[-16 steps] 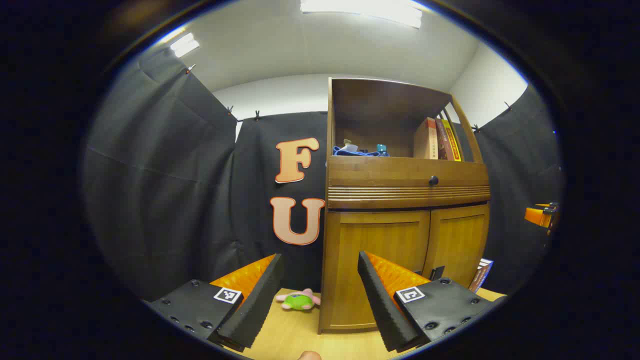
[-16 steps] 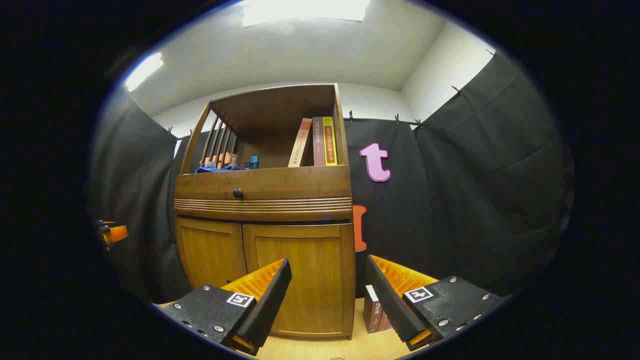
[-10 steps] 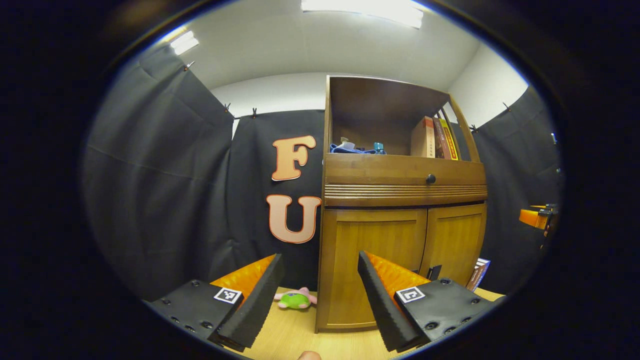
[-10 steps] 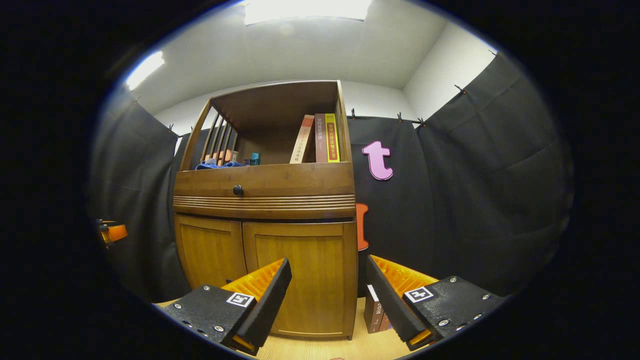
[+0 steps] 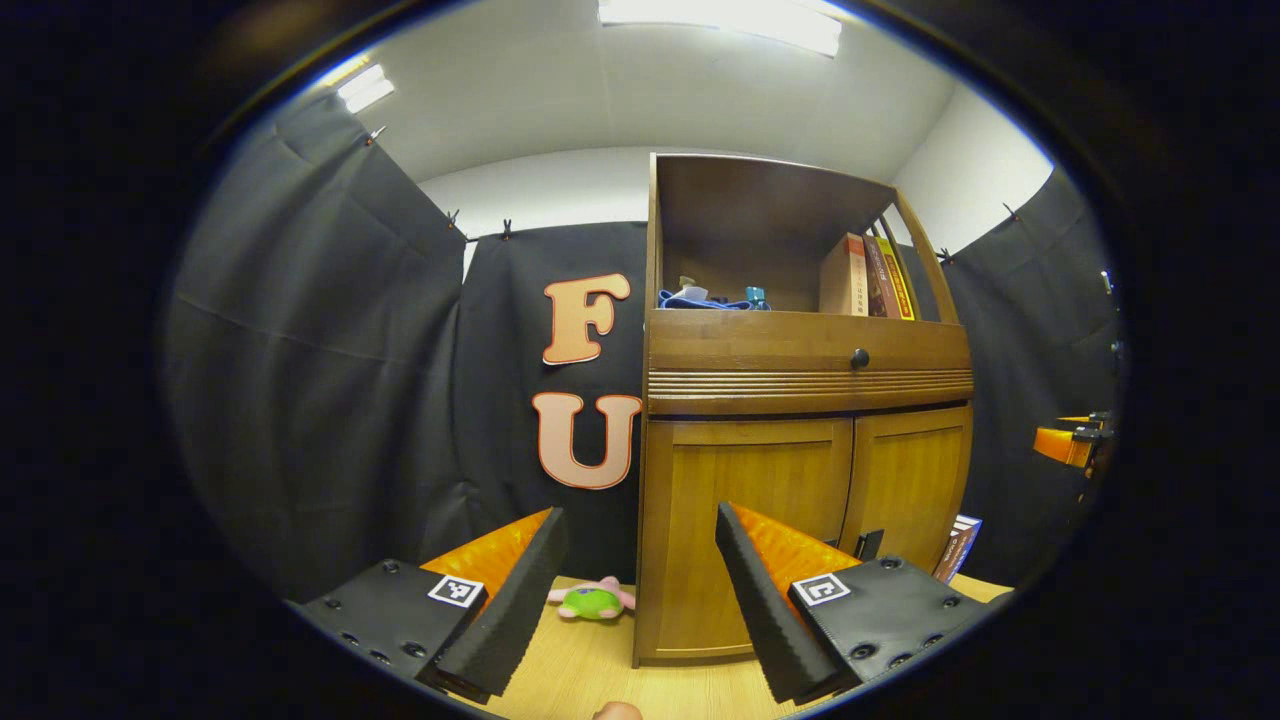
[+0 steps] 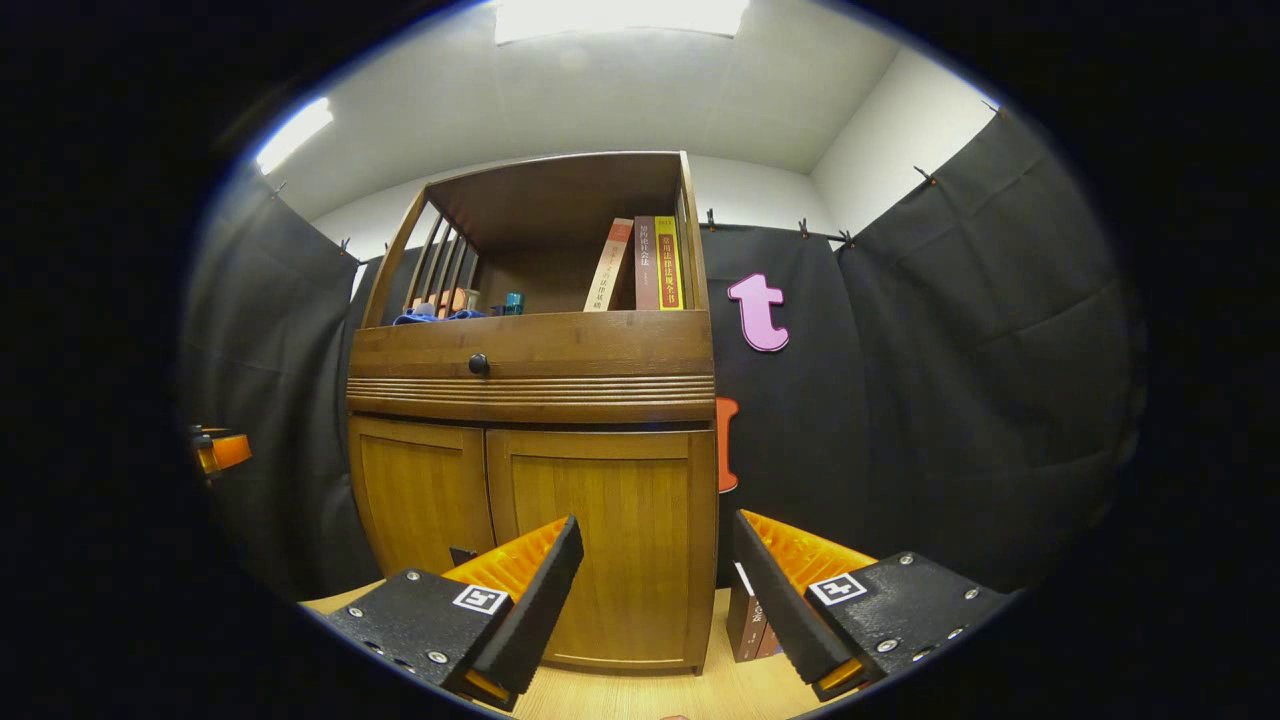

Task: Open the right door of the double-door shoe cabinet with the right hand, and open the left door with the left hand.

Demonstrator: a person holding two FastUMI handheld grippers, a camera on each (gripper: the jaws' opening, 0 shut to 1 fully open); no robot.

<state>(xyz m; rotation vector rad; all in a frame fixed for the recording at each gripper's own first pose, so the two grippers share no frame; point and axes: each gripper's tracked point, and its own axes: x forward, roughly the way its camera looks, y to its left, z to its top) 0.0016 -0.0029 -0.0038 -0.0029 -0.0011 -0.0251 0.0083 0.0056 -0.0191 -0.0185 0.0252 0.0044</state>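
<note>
I am at the approach step: both doors of the shoe cabinet [image 6: 530,400] are shut and neither gripper touches them. The cabinet stands on the light wooden tabletop [image 5: 580,670], against the black cloth wall.

In the right gripper view, the right gripper [image 6: 655,590] has its fingers spread wide and holds nothing. It faces the right door [image 6: 600,550], whose panel sits ahead between the fingers, near but apart. The left door [image 6: 420,500] is beside it, across the centre seam.

In the left gripper view, the left gripper [image 5: 635,590] is likewise wide and empty. It points at the cabinet's left corner, with the left door [image 5: 750,520] just behind its right-hand finger. The other gripper [image 5: 1065,445] shows as an orange part at the far right edge.

I cannot make out a proper handle on either door; a small dark piece [image 5: 868,545] near the bottom of the seam may be a pull, but the fingers hide most of it.

Next, I judge, the right gripper has to move in toward the seam edge of the right door, catch whatever grip is there, and swing it outward about its outer hinge. The books [image 6: 750,625] leaning by the cabinet's right foot and the green plush toy [image 5: 592,600] at its left look clear of the doors.
</note>
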